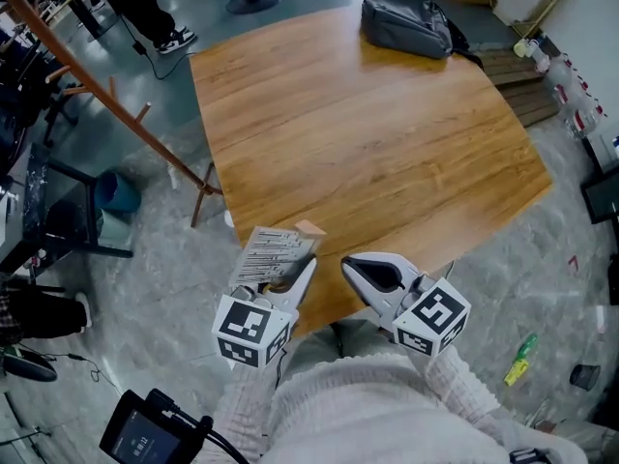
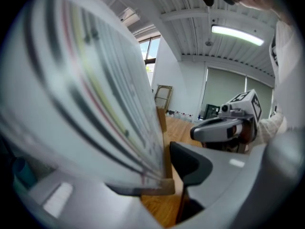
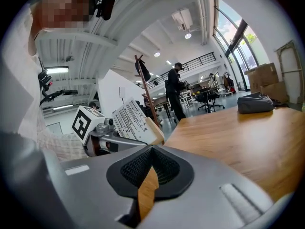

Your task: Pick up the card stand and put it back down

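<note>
The card stand (image 1: 276,254), a white printed card in a light wooden base (image 1: 309,230), hangs at the near edge of the wooden table (image 1: 368,133), tilted. My left gripper (image 1: 298,264) is shut on it from below. In the left gripper view the card (image 2: 95,94) fills the left half, and its wooden base (image 2: 162,128) sits against the black pad (image 2: 190,163). My right gripper (image 1: 356,271) hovers just right of it, shut and empty. In the right gripper view the pads (image 3: 164,168) meet, with the card stand (image 3: 131,120) to their left.
A grey bag (image 1: 406,22) lies at the table's far edge. A wooden coat rack (image 1: 106,104) and a blue bin (image 1: 118,191) stand on the floor to the left. A handheld screen (image 1: 145,438) hangs at the bottom left. People stand in the room behind (image 3: 174,92).
</note>
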Demonstrator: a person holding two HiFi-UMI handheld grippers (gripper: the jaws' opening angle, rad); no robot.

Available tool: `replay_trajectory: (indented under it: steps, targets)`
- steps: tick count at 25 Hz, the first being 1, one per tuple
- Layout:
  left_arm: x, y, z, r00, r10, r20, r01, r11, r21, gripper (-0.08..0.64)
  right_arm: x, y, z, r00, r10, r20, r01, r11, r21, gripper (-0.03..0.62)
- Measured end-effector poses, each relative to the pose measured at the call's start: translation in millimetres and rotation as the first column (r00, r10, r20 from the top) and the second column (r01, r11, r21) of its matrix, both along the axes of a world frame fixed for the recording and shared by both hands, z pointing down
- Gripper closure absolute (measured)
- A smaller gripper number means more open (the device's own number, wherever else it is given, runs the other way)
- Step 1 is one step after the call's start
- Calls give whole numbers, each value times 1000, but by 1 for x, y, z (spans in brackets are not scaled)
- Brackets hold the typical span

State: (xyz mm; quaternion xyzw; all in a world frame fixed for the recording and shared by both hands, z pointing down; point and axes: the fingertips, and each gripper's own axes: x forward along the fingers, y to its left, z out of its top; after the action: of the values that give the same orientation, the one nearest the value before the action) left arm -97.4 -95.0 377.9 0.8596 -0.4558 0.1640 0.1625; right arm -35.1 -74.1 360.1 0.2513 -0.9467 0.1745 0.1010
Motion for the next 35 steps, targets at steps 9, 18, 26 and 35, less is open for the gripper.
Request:
replay_trajectory:
  steps: [9, 18, 26, 35]
  targets:
    - [7, -5, 64, 999, 25, 43, -22, 997, -74, 370, 13, -5, 48, 999, 33, -24, -35, 992, -118, 592]
    - [27, 2, 127, 981, 143, 135, -125, 984, -129, 369, 20, 11, 94, 998, 36, -44, -46, 966, -254, 592]
    - [27, 0, 153, 971, 158, 177, -135, 981, -137, 370, 22, 21, 122, 998, 41, -44, -53, 948, -315, 592]
    - [28, 3, 163, 949, 176, 262, -135, 977, -165, 370, 28, 26, 117, 997, 50, -51, -64, 944, -323, 592]
